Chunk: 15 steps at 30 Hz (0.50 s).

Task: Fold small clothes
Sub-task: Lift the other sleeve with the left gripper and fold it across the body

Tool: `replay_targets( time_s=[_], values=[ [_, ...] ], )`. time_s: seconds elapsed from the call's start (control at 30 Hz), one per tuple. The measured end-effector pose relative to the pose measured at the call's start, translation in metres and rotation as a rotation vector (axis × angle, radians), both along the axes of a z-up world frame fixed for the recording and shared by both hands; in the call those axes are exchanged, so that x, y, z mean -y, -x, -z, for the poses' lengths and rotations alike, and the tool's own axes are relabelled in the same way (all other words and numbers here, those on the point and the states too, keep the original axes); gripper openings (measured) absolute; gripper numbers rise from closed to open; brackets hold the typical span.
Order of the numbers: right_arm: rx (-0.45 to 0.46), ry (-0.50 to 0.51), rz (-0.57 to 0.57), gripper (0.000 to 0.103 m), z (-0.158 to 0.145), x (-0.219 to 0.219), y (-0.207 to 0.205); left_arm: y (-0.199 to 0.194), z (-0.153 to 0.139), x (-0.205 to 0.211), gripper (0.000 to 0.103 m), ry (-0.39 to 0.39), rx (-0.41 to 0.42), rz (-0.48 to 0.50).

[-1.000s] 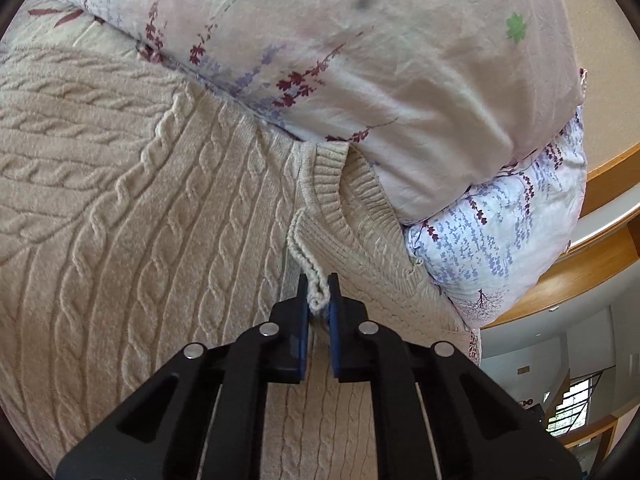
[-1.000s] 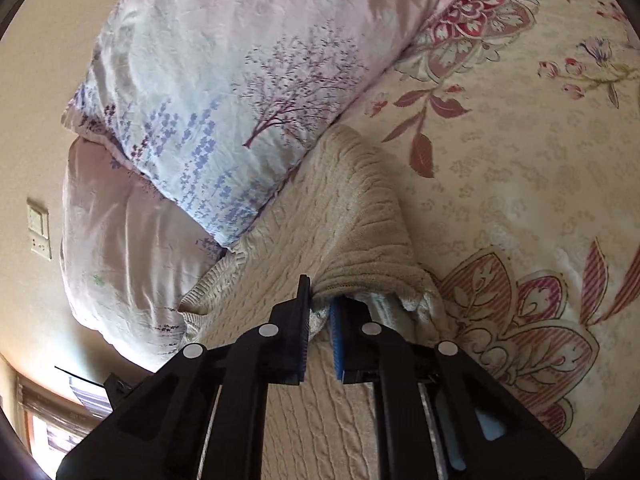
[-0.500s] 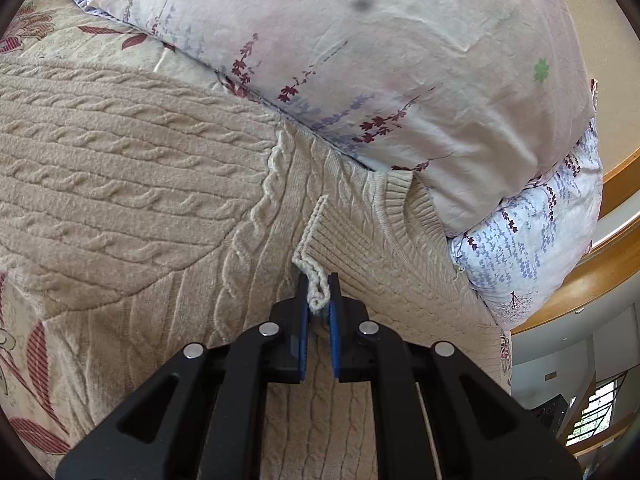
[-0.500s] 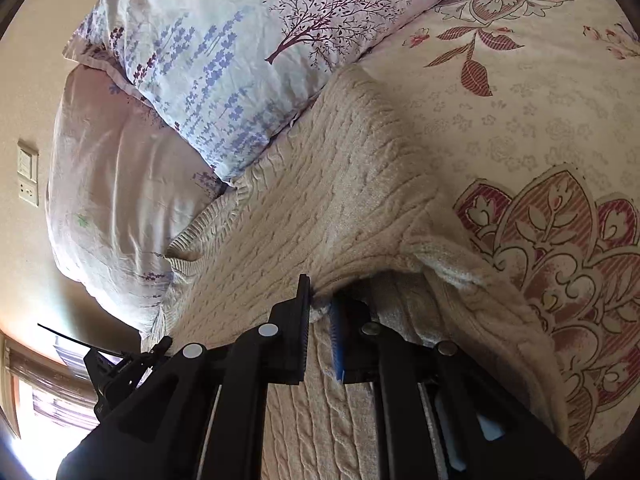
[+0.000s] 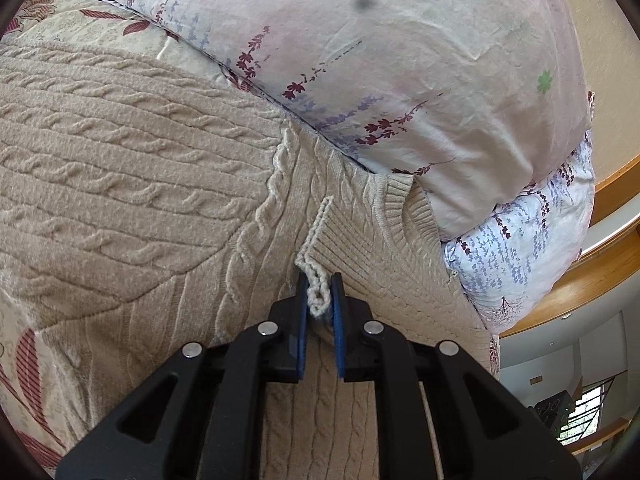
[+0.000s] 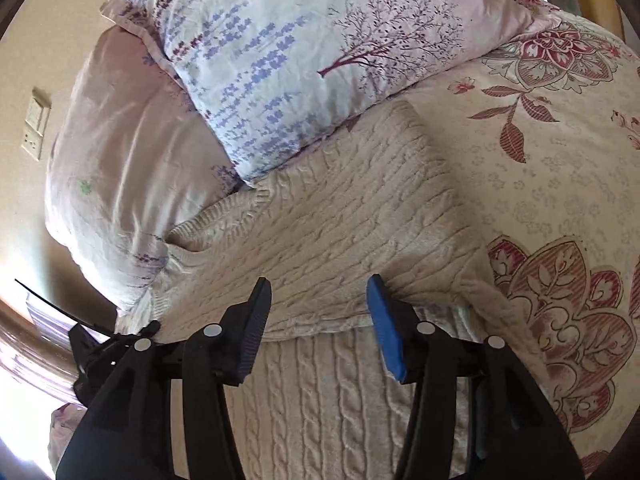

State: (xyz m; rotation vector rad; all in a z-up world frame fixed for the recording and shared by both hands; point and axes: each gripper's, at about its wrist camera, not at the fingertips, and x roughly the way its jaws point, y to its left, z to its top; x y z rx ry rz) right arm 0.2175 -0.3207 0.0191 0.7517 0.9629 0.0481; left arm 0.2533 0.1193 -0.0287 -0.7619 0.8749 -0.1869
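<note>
Here, the left wrist view shows the left gripper [image 5: 319, 296] pinching the ribbed edge [image 5: 316, 240] of the cream sweater [image 5: 132, 184]; its jaws are just starting to part, the knit still between the pads. Only this view shows that ribbed edge, which runs up from the jaws toward a curled corner [image 5: 394, 186] by the pillow [image 5: 400, 60]. The sweater lies on the floral bedspread [image 5: 24, 344], which shows past its edges at lower left and top left. A second pillow [image 5: 520, 248] sits at the right under the first, with a wooden rail [image 5: 592, 264] beyond.

The right wrist view shows what the first does not: the right gripper [image 6: 316, 312] with jaws spreading wide, nothing between the pads. The folded-over upper layer of the sweater [image 6: 340, 236] ends in a straight edge just ahead of the fingertips, with a lower layer below. At the far left the other gripper [image 6: 116, 342] meets the sweater's left edge. The pillows [image 6: 300, 60] crowd the sweater's far side, touching it. To the right the bedspread [image 6: 560, 168] lies open and flat.
</note>
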Motion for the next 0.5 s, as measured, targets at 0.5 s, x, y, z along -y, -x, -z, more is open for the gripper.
replay_targets(
  time_s=[0.5],
  values=[
    [0.028,0.025,-0.033,0.064,-0.004,-0.006,0.006,0.076,-0.044,-0.075,0.053,-0.045,0.05,-0.079]
  ],
)
